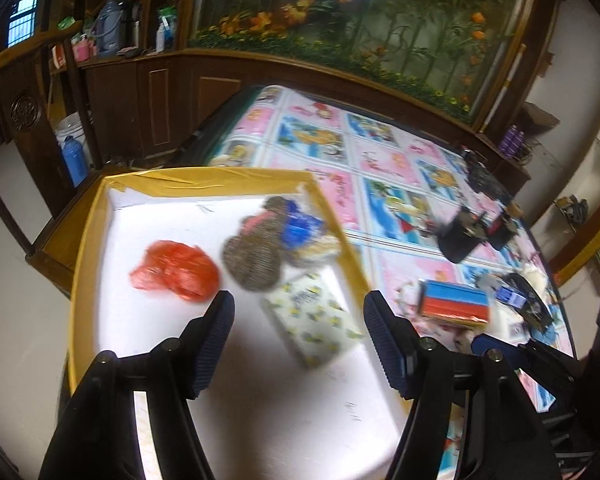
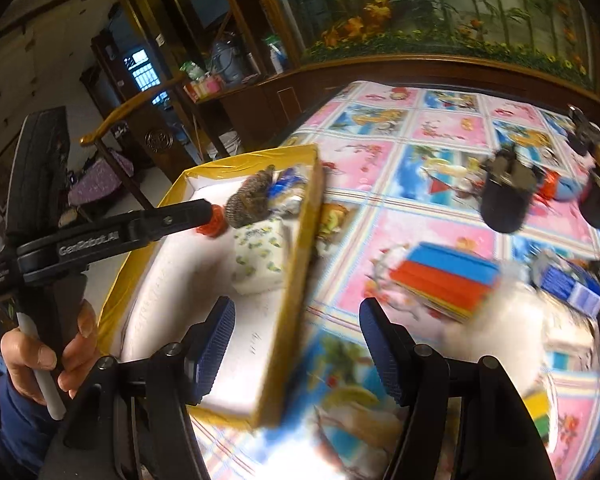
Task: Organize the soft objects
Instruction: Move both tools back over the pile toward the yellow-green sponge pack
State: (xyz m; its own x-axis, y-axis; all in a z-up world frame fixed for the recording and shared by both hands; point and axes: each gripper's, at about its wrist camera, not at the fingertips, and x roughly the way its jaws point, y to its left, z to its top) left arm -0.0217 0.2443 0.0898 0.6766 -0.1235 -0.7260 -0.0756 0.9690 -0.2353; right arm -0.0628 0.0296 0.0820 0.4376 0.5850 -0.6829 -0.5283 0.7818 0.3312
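Your table (image 1: 384, 176), under a cloth of pink and blue cartoon squares, fills the scene from 12 to 3 o'clock in your left camera. At 9 o'clock on it sits the box (image 1: 204, 179), white inside with a yellow taped rim. Inside the box, the tissue pack (image 1: 314, 316), soft, white and dotted with small yellow and green prints, lies near the right wall. At its 11 o'clock sits the grey mesh scrubber (image 1: 254, 256), touching a crumpled blue and silver wrapper (image 1: 300, 228). The red plastic bag (image 1: 176, 270), scrunched and glossy, lies apart at 9 o'clock. Outside the box, at 3 o'clock, a blue and red sponge block (image 2: 446, 278) rests on the cloth. Your left gripper (image 1: 299, 342) hangs open and empty over the box; your right gripper (image 2: 297, 346) is open too, with nothing between its pads.
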